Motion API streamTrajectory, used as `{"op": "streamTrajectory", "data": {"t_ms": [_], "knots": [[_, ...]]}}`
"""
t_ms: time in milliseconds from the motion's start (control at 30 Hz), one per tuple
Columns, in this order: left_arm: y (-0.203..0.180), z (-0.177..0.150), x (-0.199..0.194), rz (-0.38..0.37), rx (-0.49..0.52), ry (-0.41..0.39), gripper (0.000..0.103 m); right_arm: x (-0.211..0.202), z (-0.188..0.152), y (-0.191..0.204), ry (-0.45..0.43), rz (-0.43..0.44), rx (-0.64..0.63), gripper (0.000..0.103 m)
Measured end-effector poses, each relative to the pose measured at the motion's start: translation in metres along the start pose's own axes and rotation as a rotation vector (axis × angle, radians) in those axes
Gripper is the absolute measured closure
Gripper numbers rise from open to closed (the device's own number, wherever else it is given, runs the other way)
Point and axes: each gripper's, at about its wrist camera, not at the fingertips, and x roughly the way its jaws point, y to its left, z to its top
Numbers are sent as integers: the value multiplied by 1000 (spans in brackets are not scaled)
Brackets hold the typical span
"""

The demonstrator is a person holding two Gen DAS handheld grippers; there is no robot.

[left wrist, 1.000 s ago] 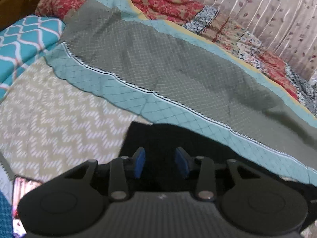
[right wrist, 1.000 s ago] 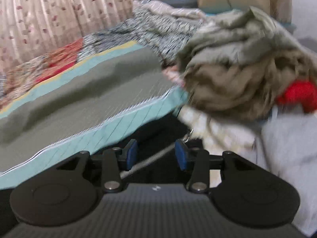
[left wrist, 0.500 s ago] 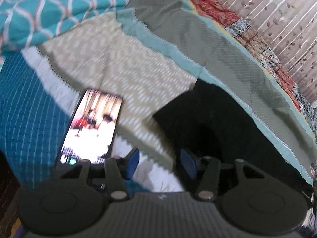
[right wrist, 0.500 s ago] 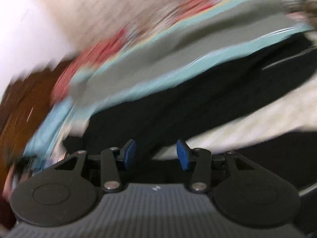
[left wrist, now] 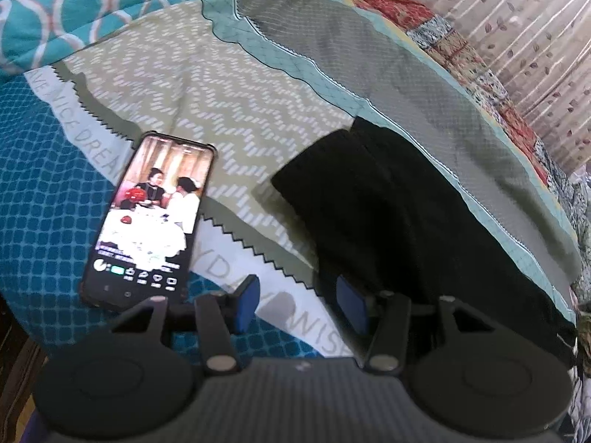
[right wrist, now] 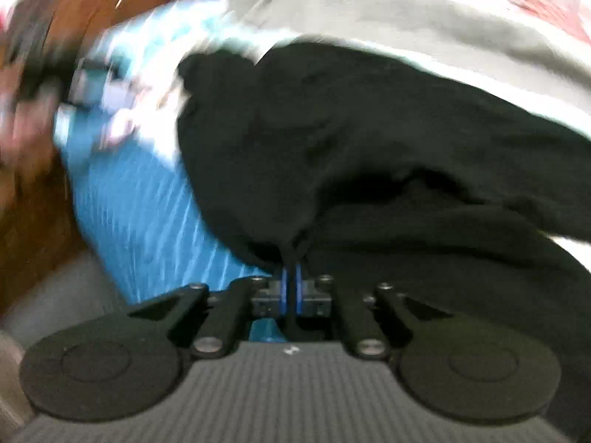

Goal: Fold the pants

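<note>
Black pants (left wrist: 388, 206) lie stretched along the bed, running from the middle to the right of the left wrist view. My left gripper (left wrist: 301, 304) is open and empty, just left of the pants' near edge, above the blue sheet. In the blurred right wrist view the pants (right wrist: 369, 140) fill the middle. My right gripper (right wrist: 291, 280) is shut on a bunched fold of the black pants, which rises from between the blue pads.
A lit phone (left wrist: 147, 217) lies on the blue bed sheet (left wrist: 40, 206) left of my left gripper. A grey-green quilt (left wrist: 424, 85) borders the pants at the back. A teal pillow (left wrist: 74, 3) is at top left. Brown wood (right wrist: 33, 199) shows at the left.
My right gripper has closed on the pants and swung left with fast motion. My left gripper has stayed open and moved slightly nearer the pants' edge.
</note>
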Motion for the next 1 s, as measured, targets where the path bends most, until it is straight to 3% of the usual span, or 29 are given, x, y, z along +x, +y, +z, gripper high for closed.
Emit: {"op": "streamTrajectory", "data": {"t_ms": [100, 167, 200, 233, 300, 367, 400, 567, 600, 633, 700, 767, 1000], "knots": [[-5, 2, 10, 0, -11, 6, 56, -13, 38, -44, -166, -2, 248, 96], [-10, 4, 19, 5, -11, 7, 54, -6, 56, -76, -226, -77, 395, 94], [-13, 6, 24, 13, -7, 6, 53, 6, 63, -92, -220, -153, 429, 89], [-15, 8, 29, 26, -5, 8, 53, 20, 70, -103, -191, -247, 440, 77], [-18, 14, 36, 36, -9, 7, 52, 42, 77, -124, -115, -371, 495, 69], [-22, 18, 38, 42, 2, -7, 44, 36, 75, -130, -166, -288, 576, 62], [-25, 19, 40, 46, 10, -8, 38, 29, 74, -130, -189, -262, 589, 54], [-48, 26, 56, 39, 100, -3, 23, -10, 65, -123, -251, -294, 529, 51], [-51, 27, 60, 52, 115, -4, 26, -17, 58, -131, -251, -300, 533, 50], [-54, 29, 66, 69, 131, 5, 48, -22, 55, -131, -250, -310, 539, 50], [-55, 30, 77, 76, 139, 90, 64, -33, 30, -140, -252, -340, 561, 50], [-55, 27, 69, 49, 136, 97, 83, -44, 15, -142, -252, -359, 578, 49], [-14, 20, -37, -75, 65, 62, 87, -83, -26, -147, -271, -418, 595, 49]]}}
